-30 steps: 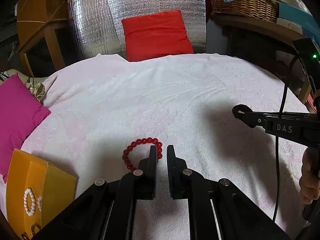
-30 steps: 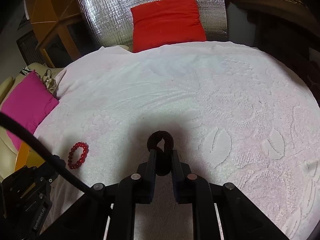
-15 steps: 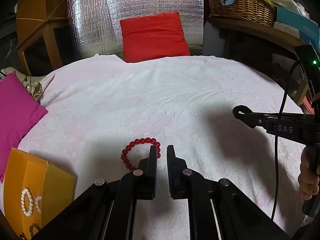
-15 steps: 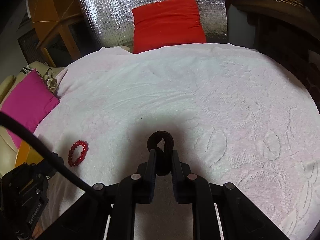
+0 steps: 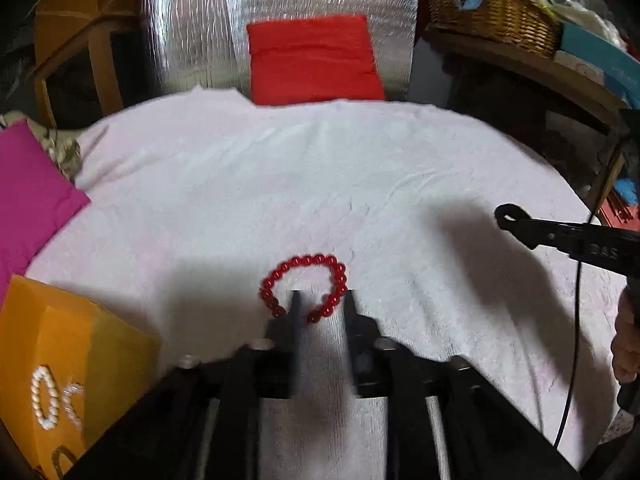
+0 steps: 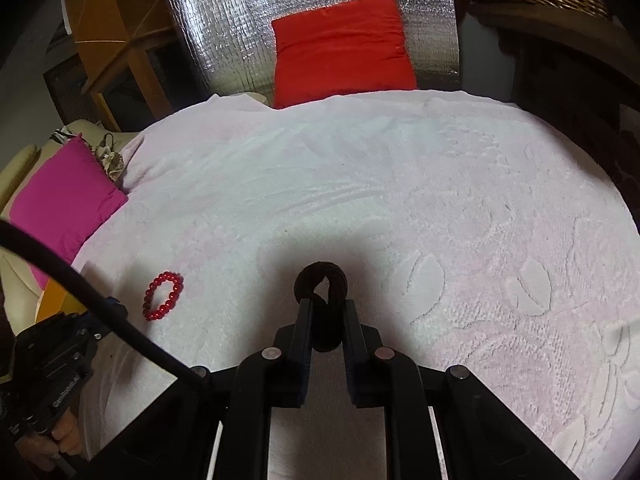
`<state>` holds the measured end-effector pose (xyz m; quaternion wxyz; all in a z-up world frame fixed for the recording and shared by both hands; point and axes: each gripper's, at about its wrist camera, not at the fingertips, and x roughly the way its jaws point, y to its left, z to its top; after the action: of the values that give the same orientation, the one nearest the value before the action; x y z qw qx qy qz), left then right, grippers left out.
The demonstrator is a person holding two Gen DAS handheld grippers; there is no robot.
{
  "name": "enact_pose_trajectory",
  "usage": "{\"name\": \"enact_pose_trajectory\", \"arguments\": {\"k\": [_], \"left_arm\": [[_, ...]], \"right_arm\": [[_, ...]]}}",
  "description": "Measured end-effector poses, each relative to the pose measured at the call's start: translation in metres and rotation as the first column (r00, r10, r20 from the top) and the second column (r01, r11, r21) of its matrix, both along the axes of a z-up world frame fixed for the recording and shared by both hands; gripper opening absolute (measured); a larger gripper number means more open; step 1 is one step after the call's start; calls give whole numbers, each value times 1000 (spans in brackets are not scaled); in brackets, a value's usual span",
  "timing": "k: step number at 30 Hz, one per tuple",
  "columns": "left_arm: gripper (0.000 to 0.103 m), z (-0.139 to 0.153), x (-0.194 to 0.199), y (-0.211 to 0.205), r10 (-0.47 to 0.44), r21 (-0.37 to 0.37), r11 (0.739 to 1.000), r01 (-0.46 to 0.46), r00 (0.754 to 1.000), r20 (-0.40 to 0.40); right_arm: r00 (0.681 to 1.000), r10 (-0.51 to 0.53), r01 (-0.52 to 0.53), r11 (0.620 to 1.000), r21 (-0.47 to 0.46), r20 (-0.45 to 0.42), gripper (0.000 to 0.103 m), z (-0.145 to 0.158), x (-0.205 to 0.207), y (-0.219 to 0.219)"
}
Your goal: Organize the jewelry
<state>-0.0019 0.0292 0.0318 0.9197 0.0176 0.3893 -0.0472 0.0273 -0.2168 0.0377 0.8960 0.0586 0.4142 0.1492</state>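
A red bead bracelet (image 5: 304, 286) lies flat on the pale pink towel (image 5: 320, 184); it also shows as the red bracelet (image 6: 163, 295) in the right wrist view. My left gripper (image 5: 322, 300) hovers at its near edge with its jaws opening; the beads' near arc sits just ahead of the blurred tips, untouched. My right gripper (image 6: 325, 307) is shut on a dark twisted hair tie (image 6: 321, 284), held above the towel. An orange box (image 5: 60, 368) at lower left holds a white pearl bracelet (image 5: 43, 398).
A magenta cushion (image 5: 28, 200) lies at the left edge and a red cushion (image 5: 312, 60) leans on silver foil at the back. A wicker basket (image 5: 492, 4) sits on a shelf at the back right. A black cable (image 6: 80, 296) crosses the right wrist view.
My left gripper's jaws have parted from nearly closed and it has shifted so the red bracelet now sits centred just ahead of the tips. The right gripper has stayed put with the hair tie.
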Motion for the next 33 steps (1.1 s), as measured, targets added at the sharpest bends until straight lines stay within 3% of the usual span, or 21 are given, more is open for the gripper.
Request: {"name": "enact_pose_trajectory", "arguments": {"k": [1, 2, 11, 12, 16, 26, 27, 28, 33], "left_arm": [[54, -3, 4, 0, 15, -4, 1000, -15, 1000, -8], [59, -6, 7, 0, 31, -7, 999, -31, 999, -10], [61, -35, 36, -1, 79, -40, 996, -82, 994, -72], [57, -35, 36, 1, 86, -59, 994, -90, 994, -67], [19, -31, 35, -3, 63, -79, 995, -68, 996, -62], [19, -3, 16, -14, 44, -86, 995, -43, 999, 1], [19, 2, 12, -16, 48, -76, 996, -46, 999, 13], [11, 9, 8, -18, 52, -56, 997, -50, 998, 30], [9, 33, -14, -25, 62, -5, 998, -62, 992, 109]], "right_arm": [[1000, -1, 1, 1000, 0, -4, 15, -1, 0, 0], [1000, -2, 2, 1000, 3, -7, 15, -2, 0, -1], [1000, -1, 1, 1000, 3, -22, 15, -7, 1, -1], [1000, 0, 0, 1000, -2, -19, 15, -7, -1, 0], [1000, 2, -3, 1000, -10, -13, 15, -7, -2, -2], [1000, -9, 8, 1000, 18, 27, 15, 4, -7, -12], [999, -6, 6, 1000, 24, 34, 15, 6, -8, -12], [999, -4, 3, 1000, 28, 40, 15, 8, -9, -11], [998, 7, -10, 999, 42, 67, 15, 16, -15, -7]]}}
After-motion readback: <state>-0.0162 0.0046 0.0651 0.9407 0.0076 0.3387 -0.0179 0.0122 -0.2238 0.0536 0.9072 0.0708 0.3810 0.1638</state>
